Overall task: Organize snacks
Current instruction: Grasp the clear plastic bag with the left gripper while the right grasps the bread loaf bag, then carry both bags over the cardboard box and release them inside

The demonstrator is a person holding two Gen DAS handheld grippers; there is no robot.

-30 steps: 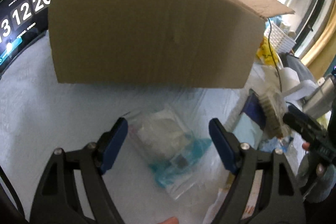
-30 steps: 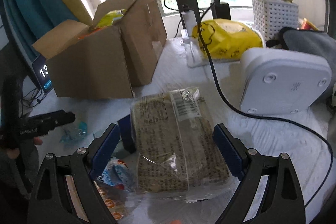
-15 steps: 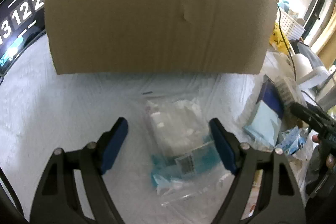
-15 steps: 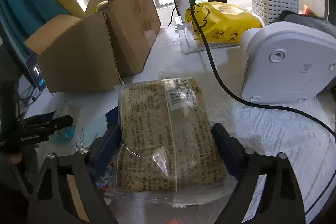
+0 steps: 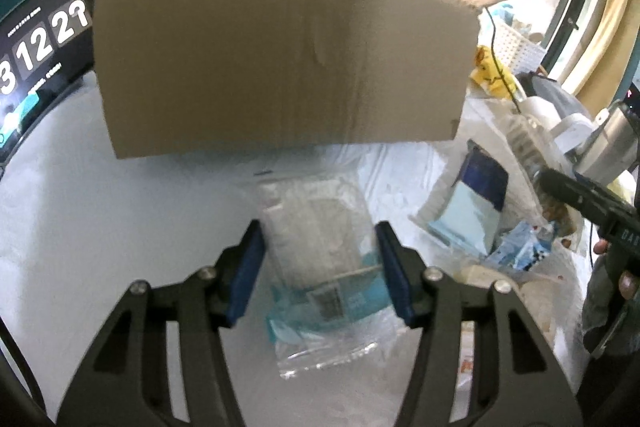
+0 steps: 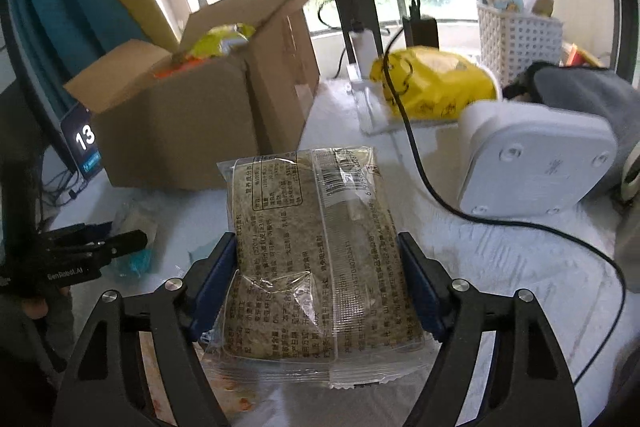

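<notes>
Pads of left gripper (image 5: 318, 263) and right gripper (image 6: 318, 283), just closing, clamp clear packet (image 5: 320, 247) and brown packet (image 6: 316, 247).

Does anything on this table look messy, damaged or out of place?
Some clutter, yes. A white appliance lies tipped on its side, its screwed underside facing the camera, and a black cable trails loose across the cloth. The cardboard box has a small dent in its front wall. Nothing looks spilled.

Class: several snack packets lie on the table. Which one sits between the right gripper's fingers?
The brown printed cracker packet, clamped by the right gripper. The white-and-teal clear packet is in the left gripper; the blue pouch lies free.
</notes>
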